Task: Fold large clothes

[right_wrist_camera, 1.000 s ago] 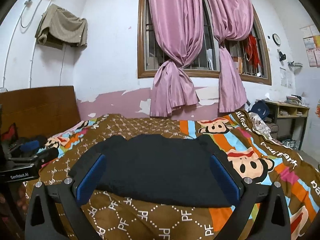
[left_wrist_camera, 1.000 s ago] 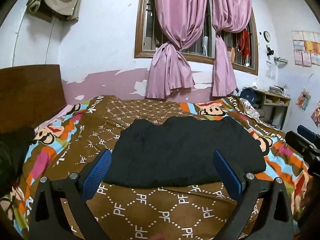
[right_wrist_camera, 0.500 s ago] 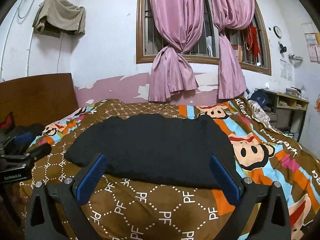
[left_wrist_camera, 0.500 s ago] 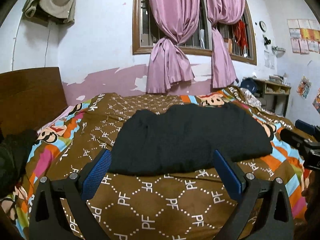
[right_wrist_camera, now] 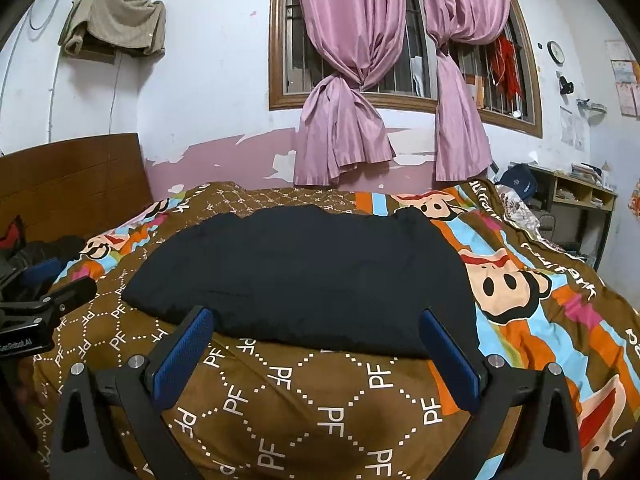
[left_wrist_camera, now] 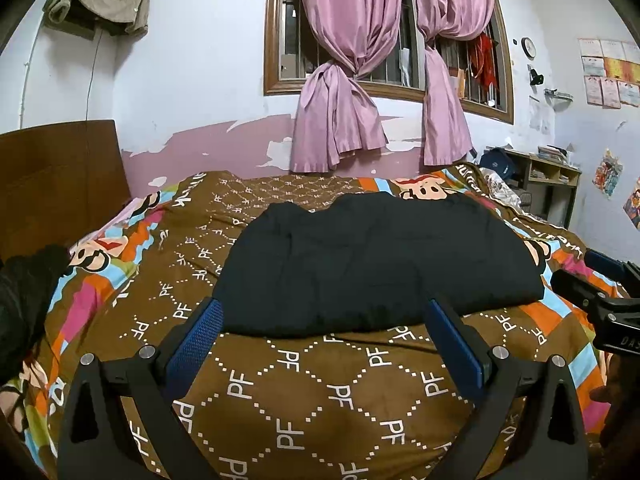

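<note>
The brown quilted bedspread (left_wrist_camera: 320,392) with its cartoon monkey faces and coloured stripes covers the whole bed beneath me, and white "PF" letters repeat inside its dotted diamond pattern. Behind it, tied pink curtains (right_wrist_camera: 344,80) hang over a barred, wood-framed window.

On the bedspread lies the dark, near-black folded garment (left_wrist_camera: 372,264), a broad flat bundle spread across the middle of the bed, its near edge just beyond my fingertips in both wrist views (right_wrist_camera: 304,276).

My left gripper (left_wrist_camera: 324,344) hovers over the bedspread in front of that near edge, its jaws spread wide and holding nothing; the blue-padded fingers (left_wrist_camera: 196,344) are apart from the cloth. My right gripper (right_wrist_camera: 316,352) does the same beside it, jaws released and empty, blue pads (right_wrist_camera: 448,360) just short of the garment.

In the right wrist view the left gripper's black body shows at the left border with white lettering that reads "GenRobot.AI". In the left wrist view the right one's body shows at the right border with partial letters, something like "DAS", cut off by the edge.

A small round wall clock (left_wrist_camera: 529,46) hangs right of the window; its face is too small to read.
</note>
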Motion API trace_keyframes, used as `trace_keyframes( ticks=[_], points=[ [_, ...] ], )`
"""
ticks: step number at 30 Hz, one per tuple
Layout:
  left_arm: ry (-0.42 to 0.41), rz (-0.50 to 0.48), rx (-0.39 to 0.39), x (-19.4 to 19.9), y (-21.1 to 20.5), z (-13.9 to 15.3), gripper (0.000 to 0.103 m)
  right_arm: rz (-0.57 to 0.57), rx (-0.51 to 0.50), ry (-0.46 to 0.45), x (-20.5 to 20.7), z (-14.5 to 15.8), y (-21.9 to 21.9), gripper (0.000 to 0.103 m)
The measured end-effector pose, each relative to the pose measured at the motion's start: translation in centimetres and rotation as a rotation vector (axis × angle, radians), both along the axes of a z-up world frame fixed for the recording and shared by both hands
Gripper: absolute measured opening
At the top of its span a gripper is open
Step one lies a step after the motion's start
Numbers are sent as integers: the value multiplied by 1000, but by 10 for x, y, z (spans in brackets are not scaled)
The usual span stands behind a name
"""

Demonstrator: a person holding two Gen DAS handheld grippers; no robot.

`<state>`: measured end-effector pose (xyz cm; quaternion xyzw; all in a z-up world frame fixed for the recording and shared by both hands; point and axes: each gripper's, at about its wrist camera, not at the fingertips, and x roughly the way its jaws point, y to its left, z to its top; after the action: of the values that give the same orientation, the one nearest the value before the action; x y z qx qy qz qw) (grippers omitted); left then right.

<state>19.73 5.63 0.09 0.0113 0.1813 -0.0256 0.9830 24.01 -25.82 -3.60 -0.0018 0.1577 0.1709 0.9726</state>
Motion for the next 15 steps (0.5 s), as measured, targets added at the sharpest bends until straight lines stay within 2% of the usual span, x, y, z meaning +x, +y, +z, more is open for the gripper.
trace_keyframes(
  ticks=[15],
  points=[
    [-2, 0, -7, -2, -2, 0, 99, 8, 4, 9, 1, 2, -4, 103]
  ],
)
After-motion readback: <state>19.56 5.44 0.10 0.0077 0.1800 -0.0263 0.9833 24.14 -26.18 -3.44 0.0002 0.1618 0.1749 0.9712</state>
